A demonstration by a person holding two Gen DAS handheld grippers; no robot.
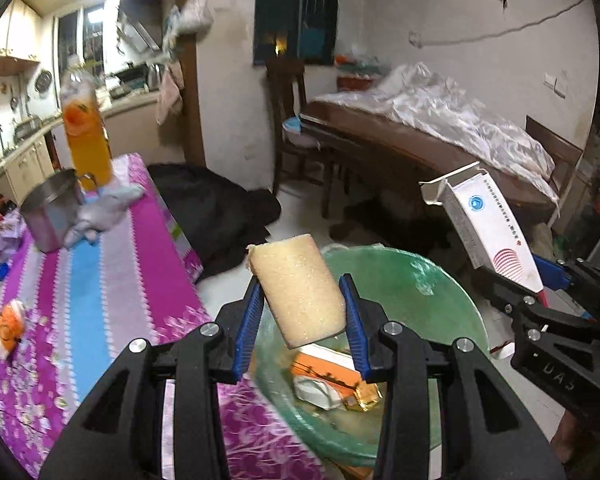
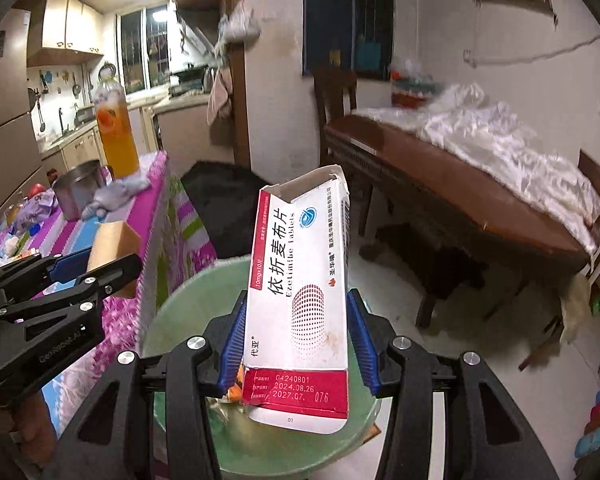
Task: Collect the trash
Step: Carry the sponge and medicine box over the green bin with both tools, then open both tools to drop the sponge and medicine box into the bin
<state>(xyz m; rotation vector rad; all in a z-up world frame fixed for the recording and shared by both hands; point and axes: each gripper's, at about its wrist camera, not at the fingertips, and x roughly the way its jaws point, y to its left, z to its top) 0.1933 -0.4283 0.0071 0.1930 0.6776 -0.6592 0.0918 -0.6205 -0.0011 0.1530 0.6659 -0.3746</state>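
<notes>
My left gripper (image 1: 302,316) is shut on a yellow sponge (image 1: 300,288) and holds it above a green bin (image 1: 440,296) lined with a plastic bag. Orange and white wrappers (image 1: 332,380) lie inside the bin. My right gripper (image 2: 296,340) is shut on a white and red medicine box (image 2: 300,280), open at the top, above the same green bin (image 2: 188,312). The right gripper with the box (image 1: 496,236) shows at the right of the left wrist view. The left gripper with the sponge (image 2: 112,248) shows at the left of the right wrist view.
A table with a pink striped cloth (image 1: 100,280) stands left of the bin, holding an orange drink bottle (image 1: 86,132), a metal cup (image 1: 52,212), a crumpled tissue (image 1: 104,208) and an orange wrapper (image 1: 8,328). A brown wooden table (image 2: 460,188) with white plastic stands at the right.
</notes>
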